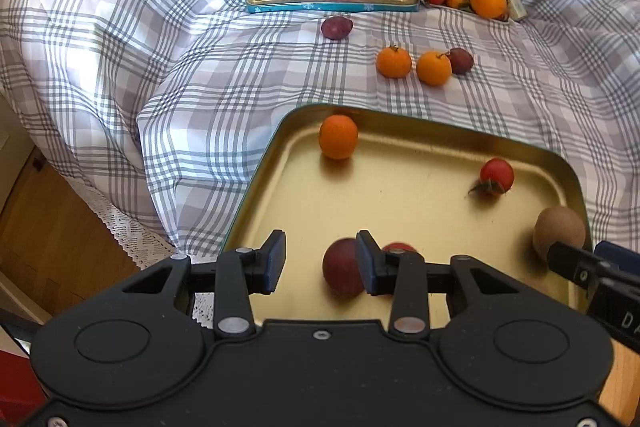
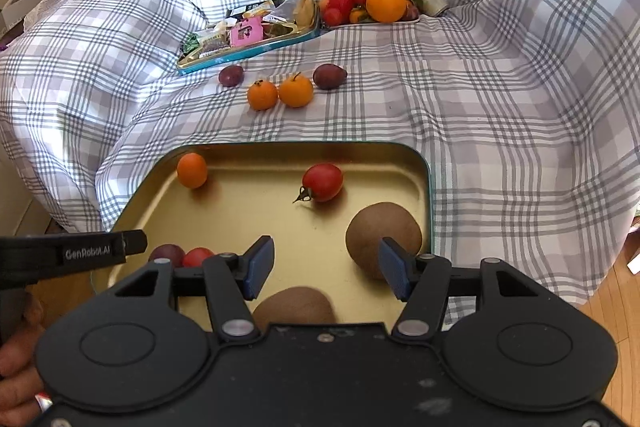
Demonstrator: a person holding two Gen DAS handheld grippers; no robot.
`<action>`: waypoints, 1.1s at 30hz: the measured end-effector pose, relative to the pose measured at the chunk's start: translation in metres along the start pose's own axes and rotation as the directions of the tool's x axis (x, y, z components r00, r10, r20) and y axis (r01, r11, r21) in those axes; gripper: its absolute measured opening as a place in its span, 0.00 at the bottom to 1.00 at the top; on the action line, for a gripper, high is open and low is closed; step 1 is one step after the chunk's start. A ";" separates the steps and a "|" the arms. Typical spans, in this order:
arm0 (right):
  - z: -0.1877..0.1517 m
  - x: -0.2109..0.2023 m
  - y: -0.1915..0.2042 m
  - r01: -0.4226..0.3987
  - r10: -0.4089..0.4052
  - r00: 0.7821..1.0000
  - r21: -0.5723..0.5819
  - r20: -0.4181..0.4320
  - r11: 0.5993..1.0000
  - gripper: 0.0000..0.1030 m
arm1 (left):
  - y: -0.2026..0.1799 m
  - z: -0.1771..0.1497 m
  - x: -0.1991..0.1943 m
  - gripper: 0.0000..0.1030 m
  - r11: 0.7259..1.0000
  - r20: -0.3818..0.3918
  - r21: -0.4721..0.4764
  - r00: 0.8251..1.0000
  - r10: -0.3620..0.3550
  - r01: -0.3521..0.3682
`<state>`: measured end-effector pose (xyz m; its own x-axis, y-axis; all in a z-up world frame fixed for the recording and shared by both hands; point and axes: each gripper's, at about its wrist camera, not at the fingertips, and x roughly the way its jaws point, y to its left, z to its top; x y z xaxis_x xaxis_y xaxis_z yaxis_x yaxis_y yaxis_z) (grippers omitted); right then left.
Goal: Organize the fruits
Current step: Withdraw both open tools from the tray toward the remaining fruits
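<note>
I am seeing daylight washing over a plaid sheet (image 1: 160,39) draping the sofa; wooden floor (image 1: 52,227) is showing beneath.

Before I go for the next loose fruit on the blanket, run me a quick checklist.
1. Left gripper free of fruit: ok, open, plum beside one finger.
2. Right gripper free: ok, open, nothing between the fingers.
3. Gold tray has space: ok.
4. Loose fruit in view: ok, two mandarins and two plums on the blanket.
5. Fruit in tray settled: cannot tell.
</note>
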<state>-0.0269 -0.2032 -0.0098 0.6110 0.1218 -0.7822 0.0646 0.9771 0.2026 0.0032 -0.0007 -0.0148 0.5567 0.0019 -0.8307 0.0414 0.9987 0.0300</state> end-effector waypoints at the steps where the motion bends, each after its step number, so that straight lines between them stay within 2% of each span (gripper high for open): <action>1: -0.001 0.000 0.000 0.000 0.000 1.000 0.001 -0.002 1.000 0.60 | 0.000 -0.001 -0.001 0.45 1.000 0.001 0.003 1.000 0.003 -0.003; 10: -0.005 -0.001 0.004 0.023 -0.023 1.000 -0.039 0.016 0.999 0.60 | -0.006 -0.008 0.000 0.45 1.000 -0.029 0.017 1.000 -0.012 0.012; 33: -0.005 0.002 0.003 0.030 -0.030 1.000 -0.028 -0.005 0.999 0.60 | -0.009 -0.012 0.004 0.45 0.999 -0.081 0.030 0.997 -0.009 0.011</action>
<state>-0.0299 -0.1989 -0.0137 0.6047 0.0930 -0.7910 0.0610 0.9848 0.1624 -0.0053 -0.0094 -0.0252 0.4871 -0.0026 -0.8734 0.0725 0.9967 0.0375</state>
